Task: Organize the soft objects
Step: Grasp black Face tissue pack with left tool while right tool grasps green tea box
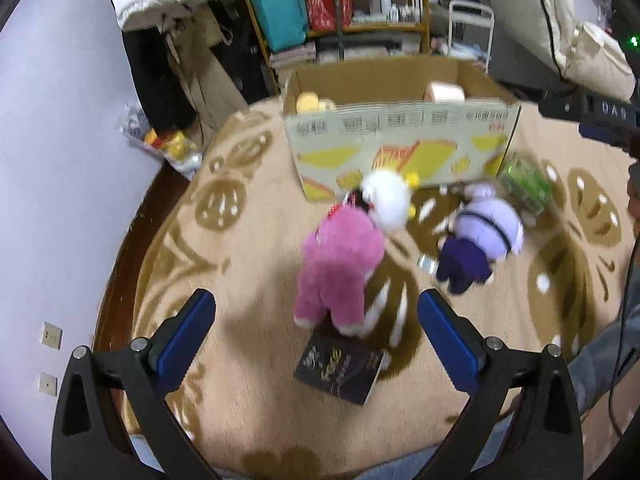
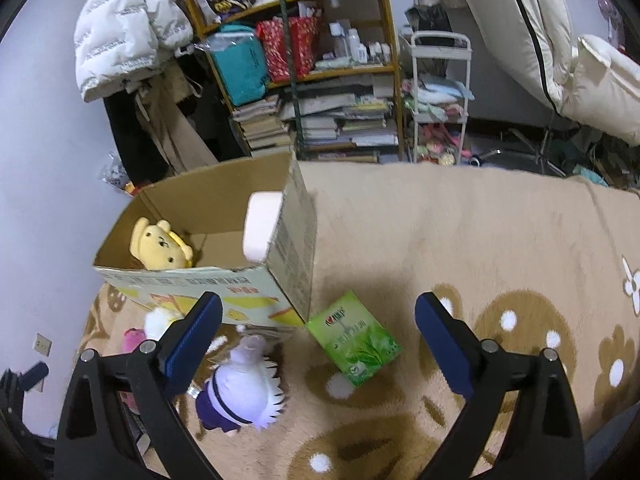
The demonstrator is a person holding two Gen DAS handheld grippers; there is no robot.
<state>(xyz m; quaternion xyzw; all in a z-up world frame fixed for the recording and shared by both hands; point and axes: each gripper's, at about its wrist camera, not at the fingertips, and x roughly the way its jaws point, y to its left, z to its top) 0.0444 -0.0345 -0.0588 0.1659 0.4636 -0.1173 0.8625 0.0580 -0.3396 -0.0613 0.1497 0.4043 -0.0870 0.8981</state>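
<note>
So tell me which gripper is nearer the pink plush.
Left. The left gripper hangs open right over the pink plush, which lies just beyond its fingertips. The right gripper is off by the green box, with the plush at its far left edge.

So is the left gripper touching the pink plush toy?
Apart. In the left wrist view the open left gripper hangs above the pink plush toy, with carpet showing beside both pads.
</note>
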